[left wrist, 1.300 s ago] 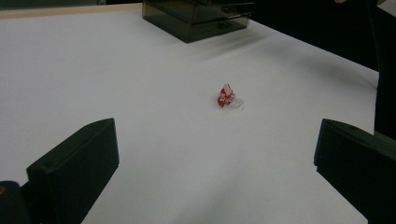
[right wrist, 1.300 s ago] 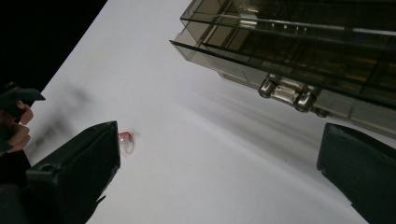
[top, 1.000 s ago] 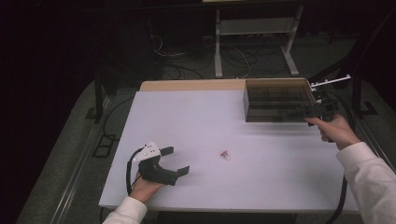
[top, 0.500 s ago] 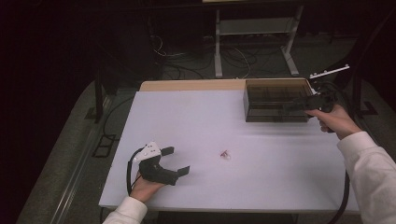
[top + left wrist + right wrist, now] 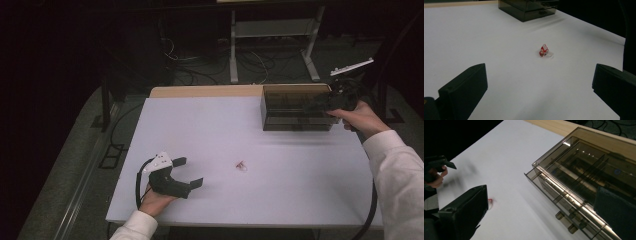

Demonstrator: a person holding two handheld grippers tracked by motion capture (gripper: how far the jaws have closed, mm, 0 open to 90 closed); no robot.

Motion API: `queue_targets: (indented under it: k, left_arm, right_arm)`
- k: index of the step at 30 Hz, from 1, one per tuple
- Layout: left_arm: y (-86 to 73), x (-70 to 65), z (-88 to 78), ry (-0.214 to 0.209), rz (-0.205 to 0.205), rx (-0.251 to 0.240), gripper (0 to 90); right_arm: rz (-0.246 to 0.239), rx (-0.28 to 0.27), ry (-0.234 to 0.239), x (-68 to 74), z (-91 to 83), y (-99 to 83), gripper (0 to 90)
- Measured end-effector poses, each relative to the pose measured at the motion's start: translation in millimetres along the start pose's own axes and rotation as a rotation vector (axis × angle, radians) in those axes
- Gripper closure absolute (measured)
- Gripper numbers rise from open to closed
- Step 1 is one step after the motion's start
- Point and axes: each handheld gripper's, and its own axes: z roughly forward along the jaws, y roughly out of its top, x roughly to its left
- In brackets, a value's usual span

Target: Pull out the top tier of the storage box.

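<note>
The small red-and-clear ring [image 5: 544,50] lies mid-tabletop toward the near edge — straight ahead of the left gripper [image 5: 186,171], jaws wide open; the right gripper [image 5: 325,102], also open, hovers at the smoked-plastic drawer box [image 5: 295,107] — far corner.

Left claw [image 5: 188,172] sits open at 7 o'clock on the tabletop [image 5: 215,130], right claw [image 5: 320,104] up at the smoky box [image 5: 295,107] at 2.

— What's around you?

— You're at a white table [image 5: 280,190] with a bare wooden strip [image 5: 205,91] along its far edge. The room past it is dark.

— And the floor?

— Grey floor [image 5: 65,190], with cables [image 5: 260,60] lying behind the table. You've got a white stand [image 5: 272,30] back there, and a metal rail [image 5: 82,187] running along the left.
</note>
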Motion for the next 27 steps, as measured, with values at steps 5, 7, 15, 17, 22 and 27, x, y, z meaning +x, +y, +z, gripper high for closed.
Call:
queue_targets:
  k: [5,7,15,17,22,27]
  left_arm:
    - [0.0,0.0,0.2,0.0,0.001,0.0,0.0]
    - [0.1,0.1,0.1,0.0,0.001,0.0,0.0]
    - [0.2,0.2,-0.3,-0.001,0.003,0.0,0.0]
    - [0.1,0.2,-0.3,0.0,0.003,0.001,0.0]
    - [0.1,0.3,-0.1,0.002,0.004,0.001,0.0]
    - [0.0,0.2,0.0,0.002,0.003,0.002,0.0]
  right_arm:
    - [-0.053,-0.017,-0.004,-3.0,0.8,3.8,0.0]
    - [-0.076,-0.016,-0.013,-4.4,2.4,4.7,0.0]
    - [-0.146,0.015,-0.028,-7.2,9.6,5.5,4.9]
    - [-0.162,0.033,-0.035,-6.9,11.5,4.3,8.9]
    - [-0.179,0.065,-0.032,-10.3,14.5,2.5,16.8]
    - [-0.186,0.083,-0.037,-12.4,17.3,2.0,19.2]
